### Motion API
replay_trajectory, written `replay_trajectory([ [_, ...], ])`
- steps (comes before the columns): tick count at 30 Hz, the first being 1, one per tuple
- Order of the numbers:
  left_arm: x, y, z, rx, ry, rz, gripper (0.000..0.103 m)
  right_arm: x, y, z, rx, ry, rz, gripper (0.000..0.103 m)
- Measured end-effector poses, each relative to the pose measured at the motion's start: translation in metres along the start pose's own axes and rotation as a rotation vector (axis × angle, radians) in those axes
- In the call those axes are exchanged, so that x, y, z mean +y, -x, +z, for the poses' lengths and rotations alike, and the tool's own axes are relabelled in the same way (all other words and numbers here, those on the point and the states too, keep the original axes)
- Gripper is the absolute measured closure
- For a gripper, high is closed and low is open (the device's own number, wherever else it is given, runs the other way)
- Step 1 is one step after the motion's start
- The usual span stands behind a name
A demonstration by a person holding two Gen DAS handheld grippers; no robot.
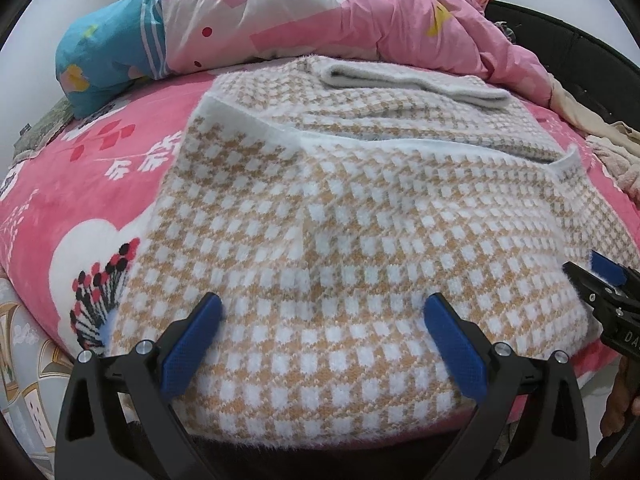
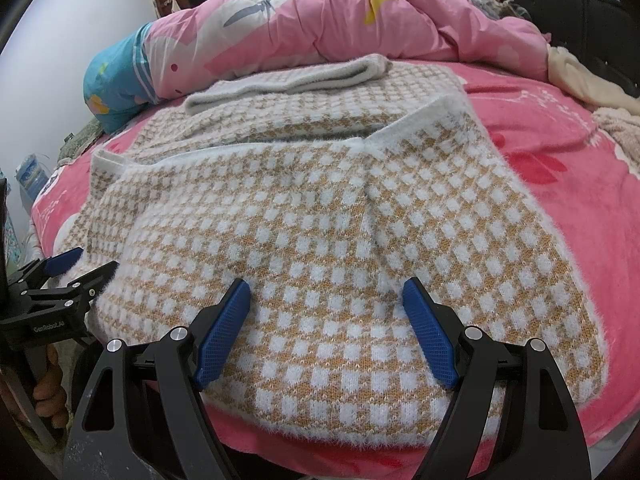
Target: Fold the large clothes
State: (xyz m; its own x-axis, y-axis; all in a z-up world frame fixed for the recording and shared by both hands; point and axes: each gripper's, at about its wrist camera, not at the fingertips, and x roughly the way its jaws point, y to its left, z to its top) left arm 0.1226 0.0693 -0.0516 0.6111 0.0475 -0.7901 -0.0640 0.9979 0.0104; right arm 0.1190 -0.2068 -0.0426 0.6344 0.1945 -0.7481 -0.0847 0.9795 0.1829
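Note:
A fuzzy tan-and-white checked sweater lies flat on the bed, sleeves folded in, its white collar band at the far end. It also shows in the right wrist view. My left gripper is open, its blue pads spread over the sweater's near hem, holding nothing. My right gripper is open over the near hem on the right side, also empty. The right gripper shows at the right edge of the left wrist view. The left gripper shows at the left edge of the right wrist view.
The bed has a pink patterned blanket. A bunched pink quilt and a blue pillow lie beyond the sweater. Beige clothes lie at the far right. A dark headboard stands at the back right.

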Motion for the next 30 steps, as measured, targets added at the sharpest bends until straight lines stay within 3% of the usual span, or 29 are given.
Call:
replay_trajectory([
  [13,-0.002,0.000,-0.001,-0.004,-0.004,0.020,0.004,-0.005,0.006,0.004,0.025,-0.020,0.059,0.023],
  [24,0.001,-0.003,0.002,0.012,0.010,-0.002,0.004,0.002,0.005,0.003,0.022,-0.016,0.039,0.022],
  [28,0.001,-0.002,0.001,0.009,0.013,-0.001,0.004,0.014,0.011,0.010,0.028,-0.013,-0.018,0.021],
  [30,0.001,-0.002,0.001,0.006,0.011,0.000,0.004,0.021,0.018,0.014,-0.005,-0.004,0.021,0.020],
])
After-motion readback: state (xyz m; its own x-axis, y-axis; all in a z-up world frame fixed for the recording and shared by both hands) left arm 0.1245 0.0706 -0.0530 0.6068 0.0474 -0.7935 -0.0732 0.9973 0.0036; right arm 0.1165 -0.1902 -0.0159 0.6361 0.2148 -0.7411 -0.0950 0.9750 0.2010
